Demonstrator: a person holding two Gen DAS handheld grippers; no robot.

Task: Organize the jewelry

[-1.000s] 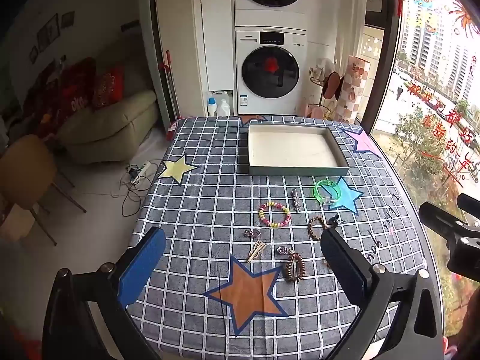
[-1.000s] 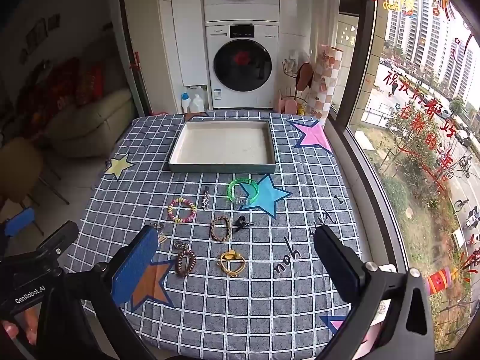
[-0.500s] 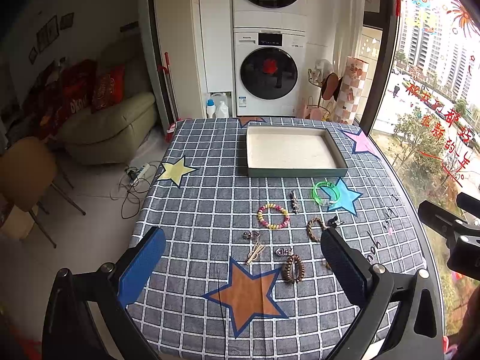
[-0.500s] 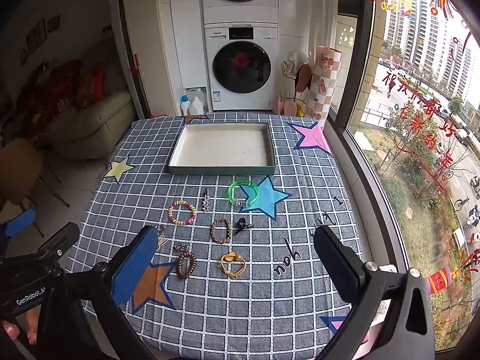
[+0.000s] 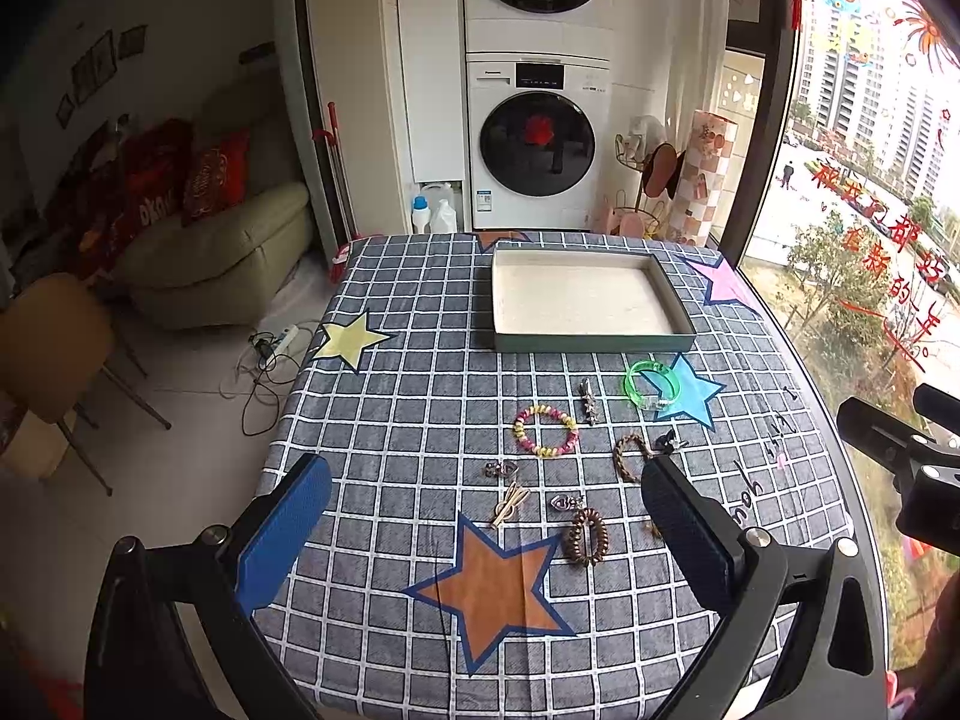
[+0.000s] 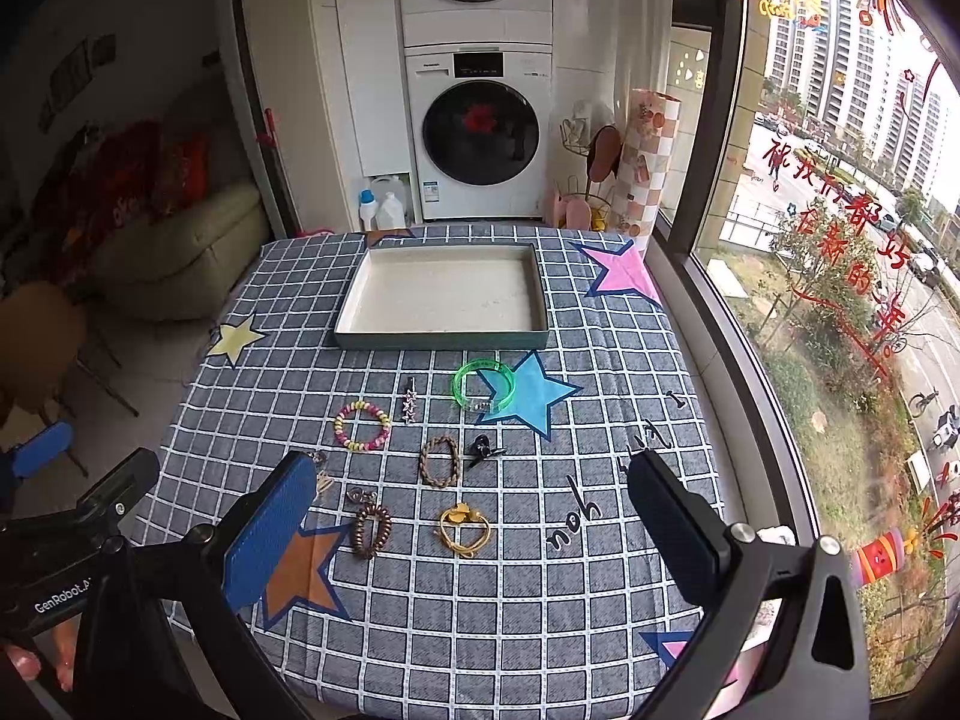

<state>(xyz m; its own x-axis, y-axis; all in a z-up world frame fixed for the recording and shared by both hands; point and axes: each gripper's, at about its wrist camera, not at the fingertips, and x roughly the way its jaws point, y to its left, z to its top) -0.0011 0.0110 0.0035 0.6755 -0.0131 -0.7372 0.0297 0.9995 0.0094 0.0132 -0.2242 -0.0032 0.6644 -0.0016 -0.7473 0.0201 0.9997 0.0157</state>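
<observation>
An empty green-rimmed tray (image 5: 594, 343) (image 6: 441, 339) sits at the far middle of the checked tablecloth. In front of it lie several pieces: a green bangle (image 5: 653, 382) (image 6: 483, 384), a pink-yellow bead bracelet (image 5: 545, 430) (image 6: 362, 425), a star hair clip (image 6: 410, 400), a braided brown bracelet (image 6: 440, 461), a brown coil hair tie (image 5: 586, 536) (image 6: 371, 530) and a yellow hair tie (image 6: 463, 529). My left gripper (image 5: 486, 531) hangs open above the near table edge. My right gripper (image 6: 474, 525) is open too, above the yellow hair tie. Neither holds anything.
The table ends at a window on the right and drops to the floor on the left, where a chair (image 5: 54, 348), cables and a sofa (image 5: 222, 252) stand. Stacked washing machines (image 5: 537, 144) are behind the table. A person's fingers (image 6: 36, 663) show at lower left.
Both views have shifted slightly, with the table contents drifting a little higher. No piece of jewelry has moved and both grippers have stayed open.
</observation>
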